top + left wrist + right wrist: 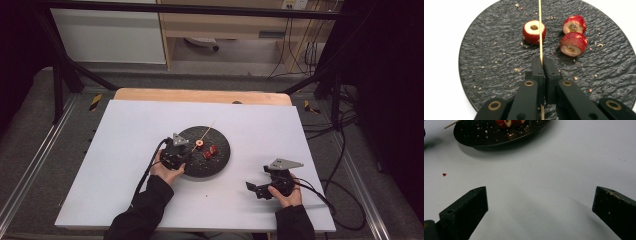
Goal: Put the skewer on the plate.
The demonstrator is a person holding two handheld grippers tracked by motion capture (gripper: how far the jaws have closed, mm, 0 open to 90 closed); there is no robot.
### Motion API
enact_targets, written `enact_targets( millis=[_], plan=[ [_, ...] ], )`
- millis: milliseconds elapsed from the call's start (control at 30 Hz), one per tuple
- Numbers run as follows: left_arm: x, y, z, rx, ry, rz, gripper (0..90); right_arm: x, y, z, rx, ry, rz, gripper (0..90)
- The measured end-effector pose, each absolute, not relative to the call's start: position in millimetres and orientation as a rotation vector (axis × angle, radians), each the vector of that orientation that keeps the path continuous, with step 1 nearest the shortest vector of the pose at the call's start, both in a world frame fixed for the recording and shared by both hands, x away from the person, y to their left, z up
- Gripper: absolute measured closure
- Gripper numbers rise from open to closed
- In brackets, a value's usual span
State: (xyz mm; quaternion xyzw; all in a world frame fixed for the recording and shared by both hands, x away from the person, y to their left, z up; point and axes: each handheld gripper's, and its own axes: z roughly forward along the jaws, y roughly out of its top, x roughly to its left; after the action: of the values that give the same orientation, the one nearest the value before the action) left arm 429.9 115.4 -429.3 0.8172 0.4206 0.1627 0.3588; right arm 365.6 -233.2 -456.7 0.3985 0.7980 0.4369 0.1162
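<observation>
Thin wooden skewer (540,30) clamped between the closed jaws of the left gripper (543,62), pointing away across a round black slate plate (486,62); in the left gripper view its shaft crosses one red fruit piece (532,32) with a hollowed core. Whether the stick pierces that piece cannot be told. Two more fruit pieces (573,43) lie close together to its right, on the same plate, among scattered crumbs. Plate sits mid-tabletop (125,150) on white sheet. Right gripper (260,189) rests apart on the tabletop near the front edge, jaws wide open, nothing between them.
</observation>
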Motion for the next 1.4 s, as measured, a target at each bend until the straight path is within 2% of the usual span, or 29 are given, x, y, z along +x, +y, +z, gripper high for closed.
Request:
enact_targets(
  millis=[667,933,1167,1233,1400],
  plan=[
    [432,107,-434,2.126,1.083,0.385,86.4,366,-232,-459,1.167,2.341,1.266,1.3],
    [424,118,-423,2.11,1.011,0.353,71.3,366,-232,-458,1.173,2.338,1.265,1.3],
    [412,141,-415,2.107,0.937,0.346,52.1,365,-233,-457,1.172,2.335,1.264,1.2],
    [409,149,-415,2.116,0.927,0.332,43.3,365,-233,-457,1.171,2.334,1.264,1.2],
    [400,170,-417,2.109,0.904,0.323,31.5,366,-233,-457,1.169,2.336,1.264,1.1]
  ],
)
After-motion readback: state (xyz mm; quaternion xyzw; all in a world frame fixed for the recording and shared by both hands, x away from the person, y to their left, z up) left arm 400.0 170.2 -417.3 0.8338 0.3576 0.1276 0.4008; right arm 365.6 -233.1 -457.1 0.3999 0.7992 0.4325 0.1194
